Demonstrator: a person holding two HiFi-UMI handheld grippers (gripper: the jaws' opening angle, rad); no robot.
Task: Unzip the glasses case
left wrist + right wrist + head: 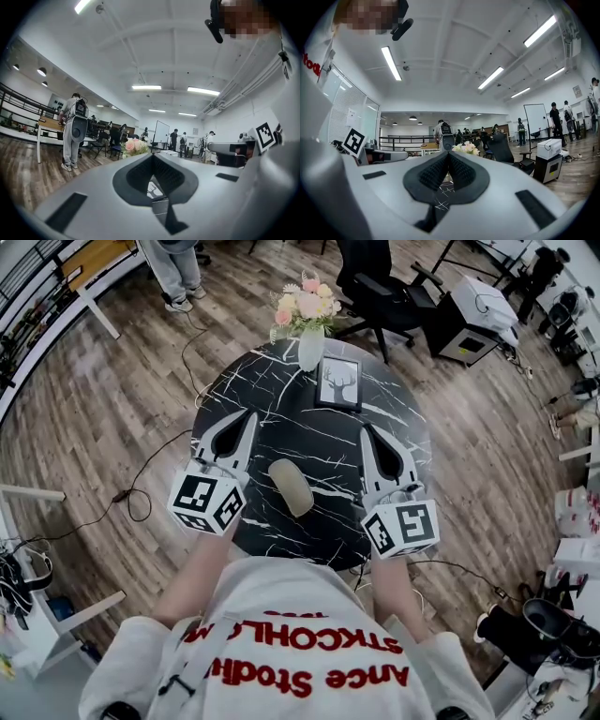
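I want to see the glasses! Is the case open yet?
Done: nothing yet; the case looks closed on the table. In hand: nothing; the left hand-held gripper and right hand-held gripper are shut and empty, one on each side of the case, not touching it. To do: grab the case and unzip it.

Bright, even light comes from long ceiling strip lights (392, 62) — shadows on the black marble table (281, 418) are soft. Both gripper views are fisheye, dark at the corners, lines bowed; the left gripper (152, 155) and right gripper (448, 154) look blurred up close, the room behind sharper.
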